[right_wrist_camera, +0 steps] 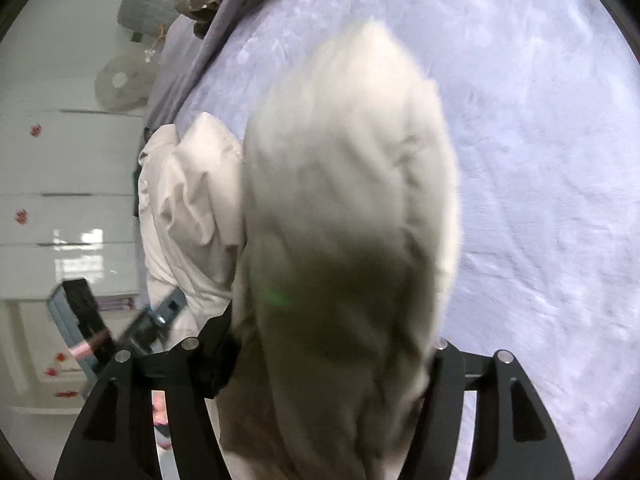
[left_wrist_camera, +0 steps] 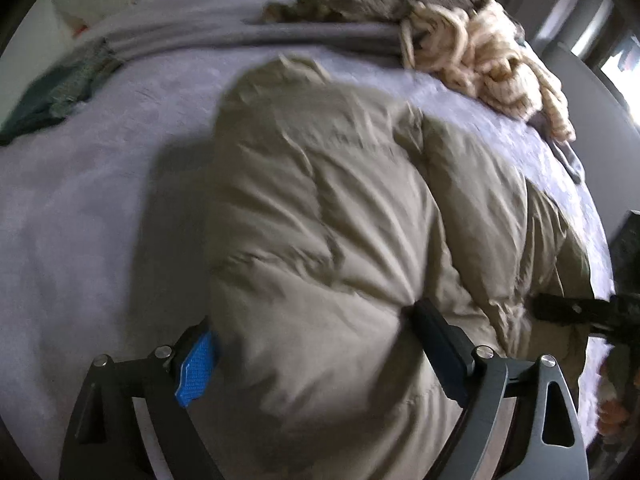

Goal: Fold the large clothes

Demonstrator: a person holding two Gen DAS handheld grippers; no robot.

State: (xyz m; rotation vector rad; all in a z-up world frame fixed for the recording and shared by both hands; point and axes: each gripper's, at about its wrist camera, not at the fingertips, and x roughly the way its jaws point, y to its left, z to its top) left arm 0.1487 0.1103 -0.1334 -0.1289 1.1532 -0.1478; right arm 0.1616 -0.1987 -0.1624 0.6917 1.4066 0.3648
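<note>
A puffy beige down jacket lies on a bed with a light purple sheet. My left gripper is shut on a thick fold of the jacket near its lower edge; a blue pad shows on the left finger. My right gripper is shut on another bulky part of the jacket and holds it above the sheet. The right gripper also shows in the left wrist view at the right edge. The left gripper shows in the right wrist view at the lower left.
A cream knitted garment and a grey-brown one are piled at the bed's far side, by a folded grey blanket. A dark green cloth lies at the left. White drawers stand beside the bed.
</note>
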